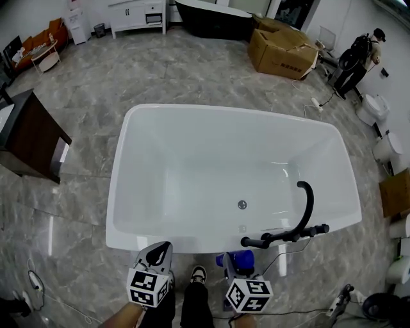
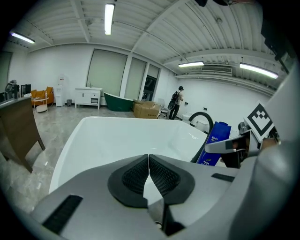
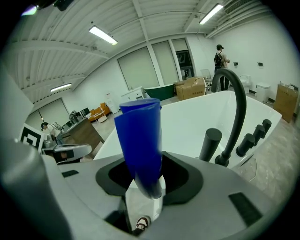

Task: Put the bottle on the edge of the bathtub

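A white bathtub fills the middle of the head view, and a black faucet stands on its near right rim. My right gripper hovers just outside the near rim, left of the faucet, shut on a blue bottle. In the right gripper view the bottle stands upright between the jaws, with the faucet close on the right. My left gripper hangs over the near rim further left; its pads meet with nothing between them. From there the bottle shows at the right.
A dark wooden cabinet stands left of the tub. Cardboard boxes, a black tub and a white cabinet sit at the back. A person stands far right near toilets. My shoe is below.
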`<state>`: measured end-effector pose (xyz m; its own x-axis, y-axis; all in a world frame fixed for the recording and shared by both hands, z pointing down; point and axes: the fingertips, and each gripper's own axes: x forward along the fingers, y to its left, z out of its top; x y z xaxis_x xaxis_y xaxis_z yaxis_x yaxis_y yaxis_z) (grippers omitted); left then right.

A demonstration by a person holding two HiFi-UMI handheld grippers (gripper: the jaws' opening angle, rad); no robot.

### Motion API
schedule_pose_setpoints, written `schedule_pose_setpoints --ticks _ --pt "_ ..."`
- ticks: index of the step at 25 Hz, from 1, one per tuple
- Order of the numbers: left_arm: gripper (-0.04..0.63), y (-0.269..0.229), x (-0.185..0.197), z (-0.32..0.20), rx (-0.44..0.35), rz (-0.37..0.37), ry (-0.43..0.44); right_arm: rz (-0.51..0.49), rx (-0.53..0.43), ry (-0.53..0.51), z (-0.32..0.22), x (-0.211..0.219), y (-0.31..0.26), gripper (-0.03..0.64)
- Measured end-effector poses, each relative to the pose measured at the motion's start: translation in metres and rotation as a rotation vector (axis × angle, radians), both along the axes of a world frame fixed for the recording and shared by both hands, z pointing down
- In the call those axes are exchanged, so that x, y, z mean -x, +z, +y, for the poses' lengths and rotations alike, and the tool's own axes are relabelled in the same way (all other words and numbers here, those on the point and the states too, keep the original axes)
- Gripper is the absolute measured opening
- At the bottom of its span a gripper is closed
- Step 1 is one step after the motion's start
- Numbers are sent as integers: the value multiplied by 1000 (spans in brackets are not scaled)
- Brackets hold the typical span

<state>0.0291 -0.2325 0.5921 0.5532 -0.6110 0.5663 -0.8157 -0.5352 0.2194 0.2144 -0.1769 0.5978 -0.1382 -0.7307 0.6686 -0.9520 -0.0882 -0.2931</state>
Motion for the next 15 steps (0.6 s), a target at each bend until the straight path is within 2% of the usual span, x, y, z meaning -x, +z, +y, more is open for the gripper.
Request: schedule_pose_setpoints --ticks 6,15 --pt "20 24 8 2 44 -9 -30 12 32 -24 -1 3 22 172" --pt "20 41 25 0 63 -8 -63 53 17 -23 -22 1 40 173"
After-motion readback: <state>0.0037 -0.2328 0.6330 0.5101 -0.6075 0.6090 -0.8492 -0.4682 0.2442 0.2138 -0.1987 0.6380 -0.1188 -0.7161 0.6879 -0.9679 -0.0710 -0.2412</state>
